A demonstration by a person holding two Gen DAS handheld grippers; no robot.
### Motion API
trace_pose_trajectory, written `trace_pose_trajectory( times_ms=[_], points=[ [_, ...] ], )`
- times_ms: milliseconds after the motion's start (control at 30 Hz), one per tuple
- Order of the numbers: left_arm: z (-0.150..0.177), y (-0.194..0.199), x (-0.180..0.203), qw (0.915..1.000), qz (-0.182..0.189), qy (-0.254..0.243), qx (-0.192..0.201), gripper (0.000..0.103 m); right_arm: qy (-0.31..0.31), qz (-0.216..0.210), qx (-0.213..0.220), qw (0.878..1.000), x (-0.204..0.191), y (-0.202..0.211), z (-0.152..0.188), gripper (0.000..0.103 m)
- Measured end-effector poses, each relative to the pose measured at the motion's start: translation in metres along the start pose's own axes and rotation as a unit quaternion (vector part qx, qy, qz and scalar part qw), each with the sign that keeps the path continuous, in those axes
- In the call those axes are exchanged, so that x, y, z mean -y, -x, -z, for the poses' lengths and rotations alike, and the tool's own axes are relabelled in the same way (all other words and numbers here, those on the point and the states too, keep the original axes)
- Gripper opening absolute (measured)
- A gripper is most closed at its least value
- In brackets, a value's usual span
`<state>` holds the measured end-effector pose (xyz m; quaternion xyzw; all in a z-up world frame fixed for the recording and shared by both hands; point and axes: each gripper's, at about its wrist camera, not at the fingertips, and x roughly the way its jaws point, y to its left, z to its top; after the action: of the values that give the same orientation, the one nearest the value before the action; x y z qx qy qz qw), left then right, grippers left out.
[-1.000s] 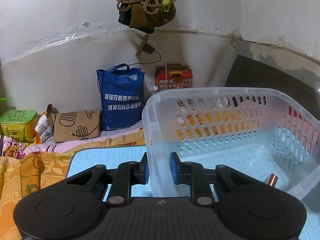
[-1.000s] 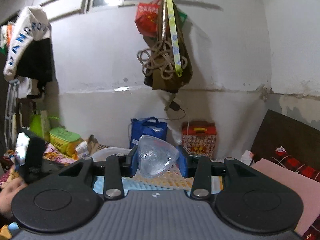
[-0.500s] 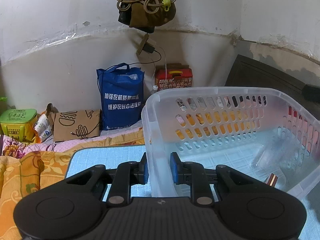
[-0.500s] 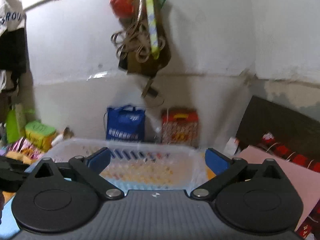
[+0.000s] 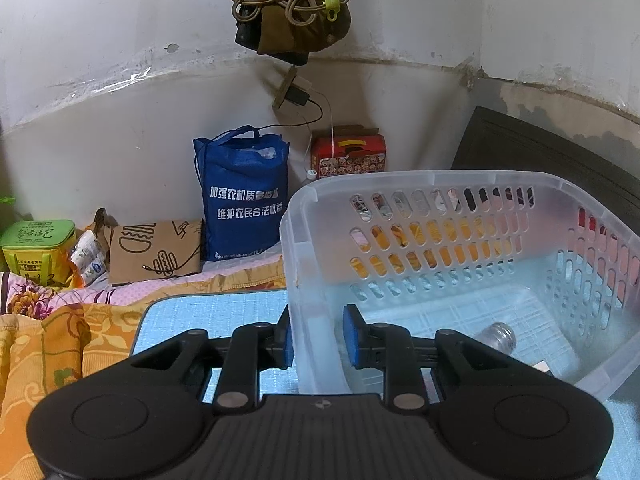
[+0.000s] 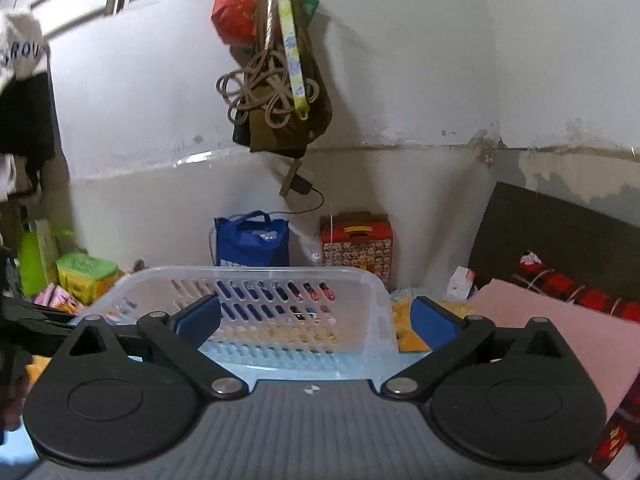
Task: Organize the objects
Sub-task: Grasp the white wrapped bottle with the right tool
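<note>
One clear basket (image 5: 460,208) holds one clear bottle (image 5: 498,336). Behind the basket stand one blue bag (image 5: 244,208) and one red box (image 5: 348,156).

Blue tote bag (image 5: 244,200) before me: white print "加强农机质量监督 / 维护农民合法权益". Hanging white garment (image 6: 20,50): "ROU". Green box (image 5: 38,250) text unreadable.

Basket (image 5: 460,200): translucent plastic, smooth, slightly glossy, perforated walls. Bottle (image 5: 498,336) inside: clear glossy plastic. Mat (image 5: 208,312) below: pale blue, fine woven texture, matt; wall (image 5: 120,40) plaster rough, flaking.
</note>
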<state>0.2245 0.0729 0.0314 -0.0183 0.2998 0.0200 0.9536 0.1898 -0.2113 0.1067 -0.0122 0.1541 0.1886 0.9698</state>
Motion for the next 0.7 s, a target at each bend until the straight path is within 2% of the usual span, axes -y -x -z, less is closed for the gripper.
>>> trace_pose_trajectory(
  times_ms=[67, 200, 267, 467, 567, 700],
  points=[
    [0.000, 0.000, 0.000, 1.0000, 0.000, -0.001, 0.000, 0.028, -0.006, 0.000, 0.017, 1.000, 0.001, 0.022, 0.010, 0.103],
    [-0.001, -0.001, 0.000, 1.0000, -0.002, 0.001, 0.001, 0.028, 0.012, 0.026, 0.049, 0.998, -0.007, 0.059, 0.041, 0.103],
    [-0.001, 0.000, 0.000, 1.0000, -0.004, 0.000, 0.001, 0.028, 0.002, 0.024, 0.041, 0.999, -0.011, 0.068, 0.062, 0.103],
    [0.000, 0.000, 0.000, 1.0000, -0.007, 0.000, 0.002, 0.028, -0.023, -0.019, -0.006, 1.000, -0.035, 0.081, 0.116, 0.103],
    [0.000, 0.000, -0.001, 1.0000, -0.007, 0.001, 0.002, 0.028, -0.036, -0.040, -0.020, 0.998, -0.043, 0.086, 0.130, 0.103],
    [0.000, 0.000, -0.001, 1.0000, -0.007, 0.001, 0.002, 0.028, -0.037, -0.053, -0.021, 0.998, -0.053, 0.084, 0.132, 0.103]
  ],
)
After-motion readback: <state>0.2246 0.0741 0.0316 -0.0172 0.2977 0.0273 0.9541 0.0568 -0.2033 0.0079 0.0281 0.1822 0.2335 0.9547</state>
